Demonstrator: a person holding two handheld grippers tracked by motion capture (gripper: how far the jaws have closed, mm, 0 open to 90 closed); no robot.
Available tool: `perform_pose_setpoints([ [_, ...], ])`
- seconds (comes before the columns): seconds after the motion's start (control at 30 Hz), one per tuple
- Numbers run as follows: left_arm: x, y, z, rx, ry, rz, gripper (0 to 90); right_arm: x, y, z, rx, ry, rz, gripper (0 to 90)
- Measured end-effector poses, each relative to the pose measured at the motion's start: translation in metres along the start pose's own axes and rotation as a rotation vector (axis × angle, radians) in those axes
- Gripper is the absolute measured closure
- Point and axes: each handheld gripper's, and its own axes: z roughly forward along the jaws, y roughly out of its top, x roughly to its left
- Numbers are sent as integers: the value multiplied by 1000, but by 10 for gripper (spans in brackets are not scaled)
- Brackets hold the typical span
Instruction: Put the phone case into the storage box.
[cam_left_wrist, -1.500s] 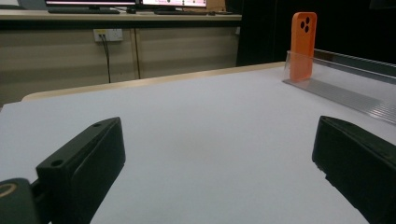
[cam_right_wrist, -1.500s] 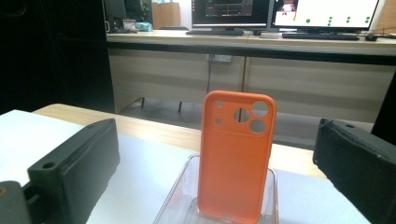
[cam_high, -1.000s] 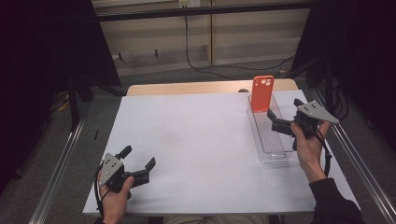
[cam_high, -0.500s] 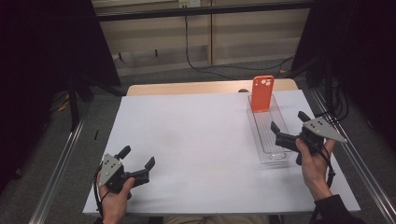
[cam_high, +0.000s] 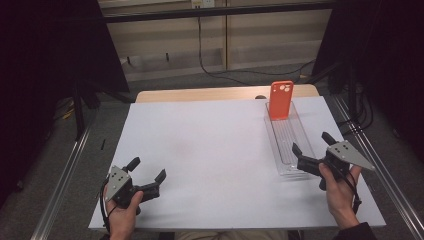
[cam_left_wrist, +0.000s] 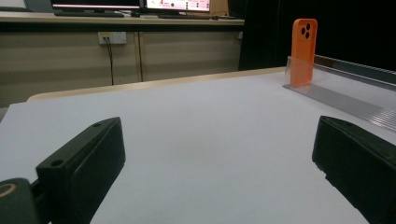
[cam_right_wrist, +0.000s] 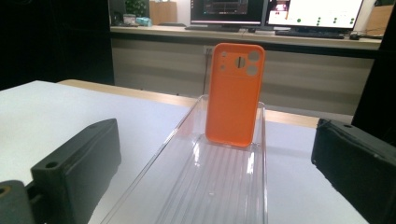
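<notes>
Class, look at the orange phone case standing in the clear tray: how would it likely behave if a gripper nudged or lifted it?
The orange phone case stands upright on its short edge at the far end of the clear tray, so a nudge would probably tip it. It looks thin and hollow, so likely light. It may flex if squeezed.

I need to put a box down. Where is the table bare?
The white table is bare between the left gripper and the clear tray. It is crowded on the right, where the right gripper sits by the tray holding the orange phone case.
</notes>
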Motion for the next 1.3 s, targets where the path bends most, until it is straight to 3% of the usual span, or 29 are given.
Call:
perform_pose_setpoints([
  [0.2,0,0,-1,-2,4,0,26,1,-4,-11,-8,8,7,12],
  [0.97,1,-2,-7,6,33,7,26,6,-28,-40,50,7,-6,5],
  [1.1,1,-2,-7,2,34,9,26,6,-32,-41,68,-10,-29,2],
  [1.3,2,-3,-4,15,29,3,26,5,-33,-39,51,2,-2,3],
])
